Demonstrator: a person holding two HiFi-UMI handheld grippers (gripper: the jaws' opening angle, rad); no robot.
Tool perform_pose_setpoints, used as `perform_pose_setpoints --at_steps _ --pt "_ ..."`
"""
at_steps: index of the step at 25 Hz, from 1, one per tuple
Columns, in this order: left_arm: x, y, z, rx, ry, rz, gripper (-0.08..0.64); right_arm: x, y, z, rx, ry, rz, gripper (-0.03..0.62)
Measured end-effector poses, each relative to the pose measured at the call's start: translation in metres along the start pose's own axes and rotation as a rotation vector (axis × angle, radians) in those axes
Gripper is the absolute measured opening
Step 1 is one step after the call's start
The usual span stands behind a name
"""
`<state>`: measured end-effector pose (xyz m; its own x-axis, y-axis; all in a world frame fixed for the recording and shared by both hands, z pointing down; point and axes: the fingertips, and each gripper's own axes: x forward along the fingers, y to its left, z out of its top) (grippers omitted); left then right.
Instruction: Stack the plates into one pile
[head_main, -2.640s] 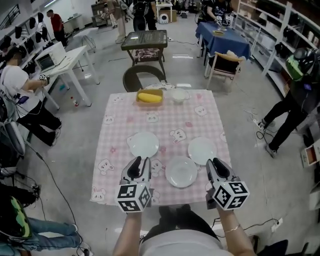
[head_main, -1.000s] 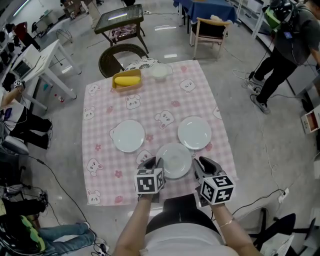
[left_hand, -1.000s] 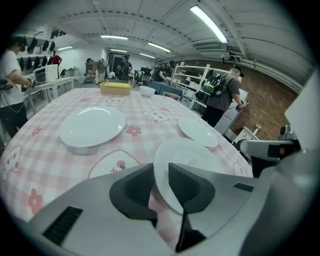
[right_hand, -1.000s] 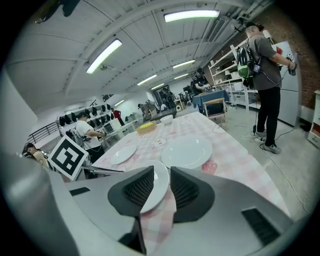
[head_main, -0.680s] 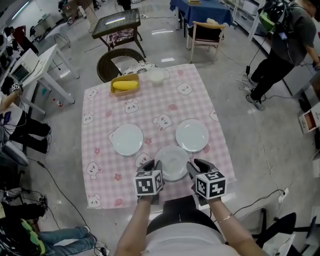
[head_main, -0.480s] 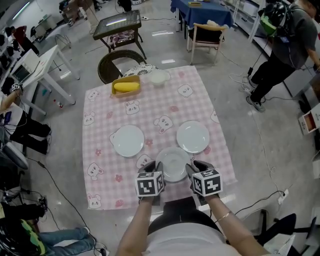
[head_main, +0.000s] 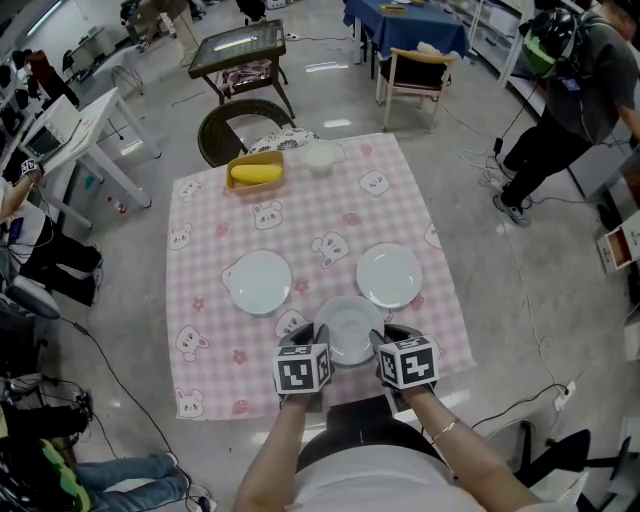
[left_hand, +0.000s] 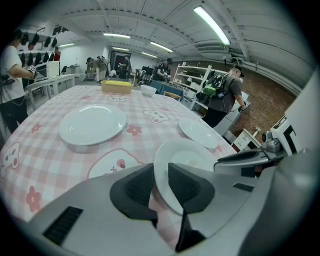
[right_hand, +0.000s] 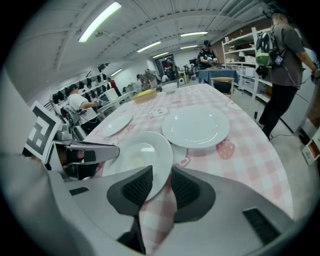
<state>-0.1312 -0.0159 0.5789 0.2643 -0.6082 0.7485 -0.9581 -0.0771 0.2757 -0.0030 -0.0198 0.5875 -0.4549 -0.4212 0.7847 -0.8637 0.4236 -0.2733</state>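
1. The near plate (head_main: 350, 329) lies at the front edge of the table, on a pink checked tablecloth (head_main: 320, 215) printed with bears. It is the closest of 3 white plates and sits between the 2 grippers.
2. The left gripper (left_hand: 160, 176) holds this plate's left rim. In the left gripper view the rim fills the narrow gap between the 2 dark pads (left_hand: 132, 190), which press on it from both sides.
3. The right gripper (right_hand: 161, 181) is at the plate's right rim. Its jaws have just been closing. The rim stands between them, against the left pad (right_hand: 131, 190), but a strip of checked cloth shows between the rim and the other pad, so the grip is not made.
4. Both grippers point steeply down at the table, their marker cubes toward the person.
5. The left plate (head_main: 260, 282) lies flat farther in and to the left, apart from the near plate.
6. The right plate (head_main: 389, 276) lies flat farther in and to the right, just beside the near plate without touching it. No plate rests on another.
7. At the table's far edge stand a yellow container (head_main: 254, 170) and, beside it on the right, a small white bowl (head_main: 319, 155).
8. Beyond that edge is a round dark chair (head_main: 240, 125).
9. A person (head_main: 570, 90) stands on the floor to the right.
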Motion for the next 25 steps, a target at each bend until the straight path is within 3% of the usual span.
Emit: perform_pose_setpoints --at_steps 7,14,25 --pt "0.000 -0.001 -0.001 -0.001 0.000 -0.003 0.107 0.000 -0.001 -0.001 0.069 -0.018 0.024 0.111" --pt "-0.017 0.003 0.003 -0.006 -0.041 0.010 0.094 -0.011 0.007 0.013 0.066 -0.095 0.032 0.076" --pt "-0.027 -0.031 0.059 0.064 -0.156 -0.018 0.083 -0.047 -0.016 0.054 0.111 -0.241 0.004 0.064"
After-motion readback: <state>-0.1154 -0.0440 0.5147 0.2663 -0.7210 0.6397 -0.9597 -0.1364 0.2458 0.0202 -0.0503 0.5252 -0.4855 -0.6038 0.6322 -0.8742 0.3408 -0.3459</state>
